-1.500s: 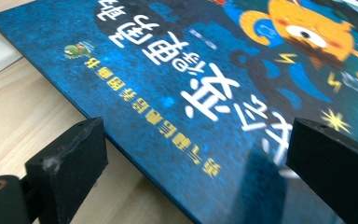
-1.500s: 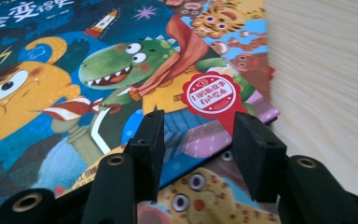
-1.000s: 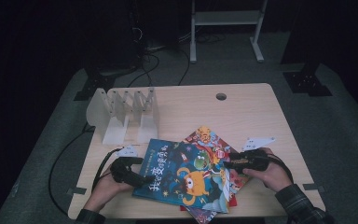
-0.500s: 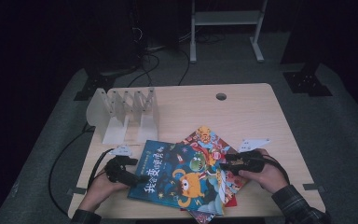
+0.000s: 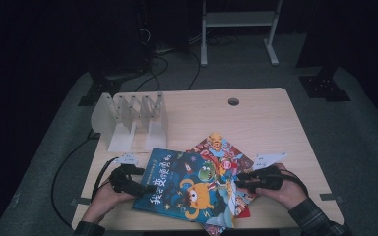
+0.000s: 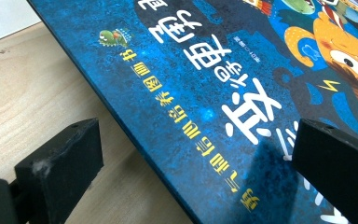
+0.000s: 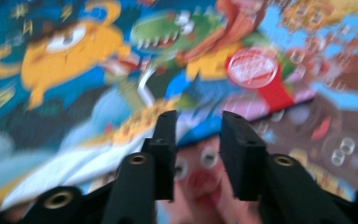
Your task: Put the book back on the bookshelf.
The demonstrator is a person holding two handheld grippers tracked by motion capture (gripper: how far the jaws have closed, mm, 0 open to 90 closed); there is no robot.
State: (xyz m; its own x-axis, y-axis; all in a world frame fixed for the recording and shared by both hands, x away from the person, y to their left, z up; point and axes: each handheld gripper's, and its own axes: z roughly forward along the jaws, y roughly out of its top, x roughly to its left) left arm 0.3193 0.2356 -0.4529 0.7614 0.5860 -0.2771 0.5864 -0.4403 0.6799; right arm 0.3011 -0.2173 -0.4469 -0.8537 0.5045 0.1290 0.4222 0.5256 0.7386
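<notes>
Blue book point(image 6: 223, 107) edge between spread left fingers point(image 6: 58, 170).

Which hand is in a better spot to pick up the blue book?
Probably the left. The left gripper has its jaws wide open on either side of the blue book's edge, which sits raised off the table. The right gripper, jaws nearly closed, points at the books underneath.

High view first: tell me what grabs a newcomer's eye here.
The bright blue picture book at the table's near edge stands out, lying over a red picture book that fans out behind it. The left gripper and right gripper flank the blue book's two sides. A white divider rack stands at the far left of the wooden table.
</notes>
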